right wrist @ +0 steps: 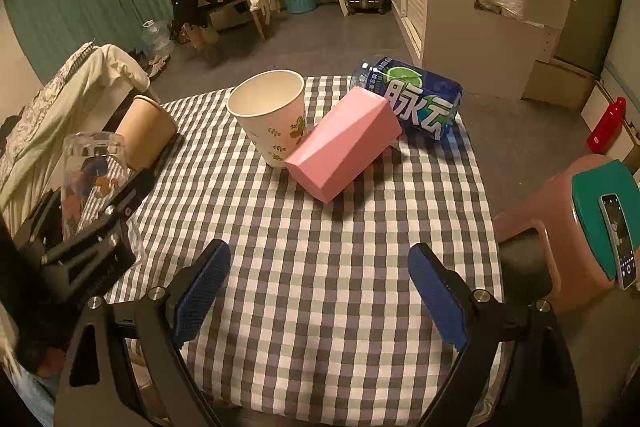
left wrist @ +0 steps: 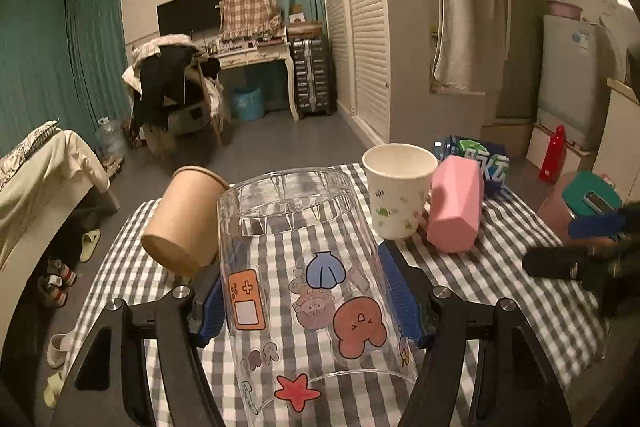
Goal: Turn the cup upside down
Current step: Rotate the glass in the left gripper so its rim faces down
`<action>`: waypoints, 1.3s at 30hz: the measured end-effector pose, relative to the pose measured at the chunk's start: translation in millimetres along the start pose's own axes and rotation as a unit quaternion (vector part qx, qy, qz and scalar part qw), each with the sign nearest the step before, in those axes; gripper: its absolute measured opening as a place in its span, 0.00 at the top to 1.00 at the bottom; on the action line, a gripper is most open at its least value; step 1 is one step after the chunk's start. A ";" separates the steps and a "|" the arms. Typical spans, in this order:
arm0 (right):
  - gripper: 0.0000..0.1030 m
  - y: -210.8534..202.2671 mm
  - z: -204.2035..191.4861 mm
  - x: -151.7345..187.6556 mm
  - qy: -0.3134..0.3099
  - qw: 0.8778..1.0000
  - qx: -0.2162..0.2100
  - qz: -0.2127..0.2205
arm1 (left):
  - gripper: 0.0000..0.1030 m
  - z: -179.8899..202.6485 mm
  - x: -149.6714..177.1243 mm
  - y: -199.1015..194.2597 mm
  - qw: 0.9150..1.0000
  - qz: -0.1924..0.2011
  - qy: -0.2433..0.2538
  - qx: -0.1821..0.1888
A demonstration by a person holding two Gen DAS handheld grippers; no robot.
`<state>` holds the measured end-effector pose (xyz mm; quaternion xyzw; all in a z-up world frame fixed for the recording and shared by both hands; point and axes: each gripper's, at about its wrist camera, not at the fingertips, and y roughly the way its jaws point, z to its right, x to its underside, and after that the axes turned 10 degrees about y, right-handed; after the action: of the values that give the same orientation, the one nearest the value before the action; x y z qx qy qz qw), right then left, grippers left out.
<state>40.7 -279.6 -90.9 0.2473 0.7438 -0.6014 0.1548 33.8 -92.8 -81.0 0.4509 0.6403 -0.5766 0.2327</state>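
A clear plastic cup (left wrist: 304, 267) with cartoon stickers is held between the blue pads of my left gripper (left wrist: 308, 283). Its thick base points away from the camera and its open rim towards it, and it is held over the checked table. The cup also shows in the right wrist view (right wrist: 88, 171) at the far left, in the left gripper. My right gripper (right wrist: 320, 291) is open and empty above the near part of the checked tablecloth (right wrist: 328, 227).
On the table a white paper cup (right wrist: 272, 115) stands upright, a pink faceted cup (right wrist: 344, 143) lies on its side, and a blue drink bottle (right wrist: 412, 95) lies behind it. A brown paper cup (left wrist: 180, 219) is tilted at the table's left edge. A stool with a phone (right wrist: 616, 231) is on the right.
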 end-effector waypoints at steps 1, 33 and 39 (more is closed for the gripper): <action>0.12 0.2 0.3 1.1 0.000 1.000 0.000 0.002 | 0.32 -0.2 4.2 0.0 1.000 0.000 -0.003 0.001; 0.12 -12.8 -8.5 17.2 -0.008 1.000 -0.009 0.024 | 0.08 -16.3 22.3 -20.9 0.993 -0.064 -0.051 0.082; 0.12 -11.6 3.7 13.4 0.002 1.000 0.003 0.023 | 0.08 -28.6 -14.7 48.7 0.963 -0.223 -0.052 0.143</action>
<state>22.8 -282.6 -89.3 0.2657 0.7361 -0.5999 0.1663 88.5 -73.7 -88.3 0.2952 0.6227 -0.7218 0.0644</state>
